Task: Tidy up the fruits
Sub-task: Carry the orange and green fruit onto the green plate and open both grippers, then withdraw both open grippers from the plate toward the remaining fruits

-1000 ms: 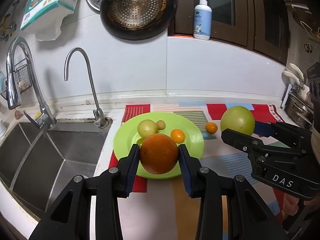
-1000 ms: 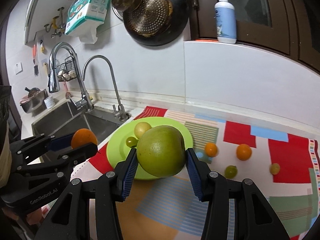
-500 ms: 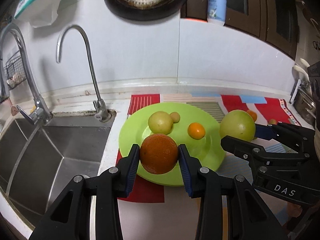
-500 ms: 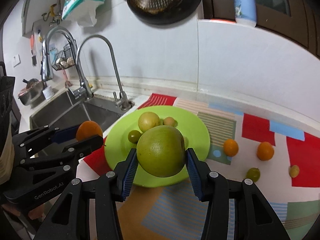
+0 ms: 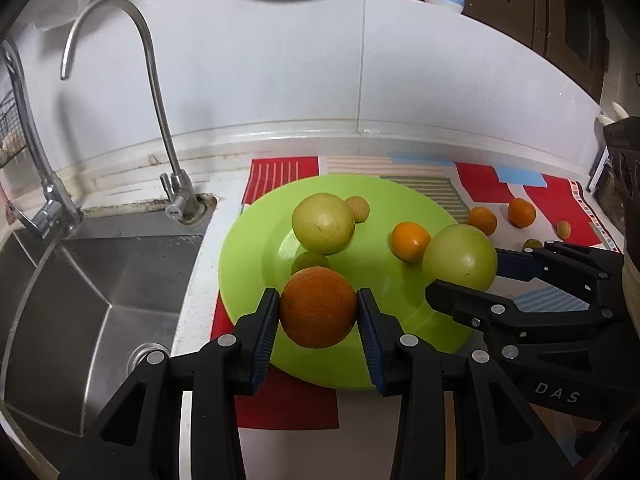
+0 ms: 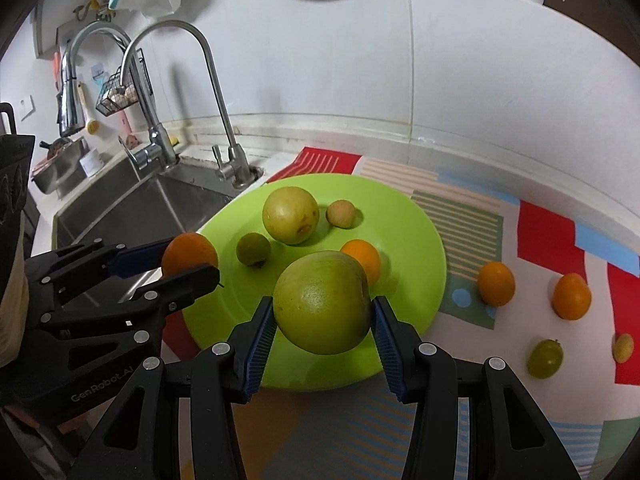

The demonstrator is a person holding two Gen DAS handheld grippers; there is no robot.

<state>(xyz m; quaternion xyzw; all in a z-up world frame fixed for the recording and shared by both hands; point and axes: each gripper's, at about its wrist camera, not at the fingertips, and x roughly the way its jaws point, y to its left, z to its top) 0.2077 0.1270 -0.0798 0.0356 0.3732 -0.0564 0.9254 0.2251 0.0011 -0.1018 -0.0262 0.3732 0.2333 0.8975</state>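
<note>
My left gripper (image 5: 318, 312) is shut on a large orange (image 5: 318, 306), held over the near left edge of the lime green plate (image 5: 384, 280). My right gripper (image 6: 323, 312) is shut on a big green apple (image 6: 322, 302) above the plate's (image 6: 416, 240) near right part. On the plate lie a yellow-green apple (image 5: 322, 223), a small tan fruit (image 5: 357, 209), a small orange (image 5: 410, 241) and a small green fruit (image 6: 253, 249). The left gripper with its orange (image 6: 189, 255) shows at the left of the right wrist view.
Several small oranges (image 6: 496, 283) and small green and yellow fruits (image 6: 544, 358) lie on the colourful mat (image 6: 552, 224) right of the plate. A steel sink (image 5: 80, 292) with two taps (image 5: 160, 120) lies left. The white tiled wall stands close behind.
Both grippers have come forward and down toward the plate, each still holding its fruit. The plate and its fruits look larger and nearer now.
</note>
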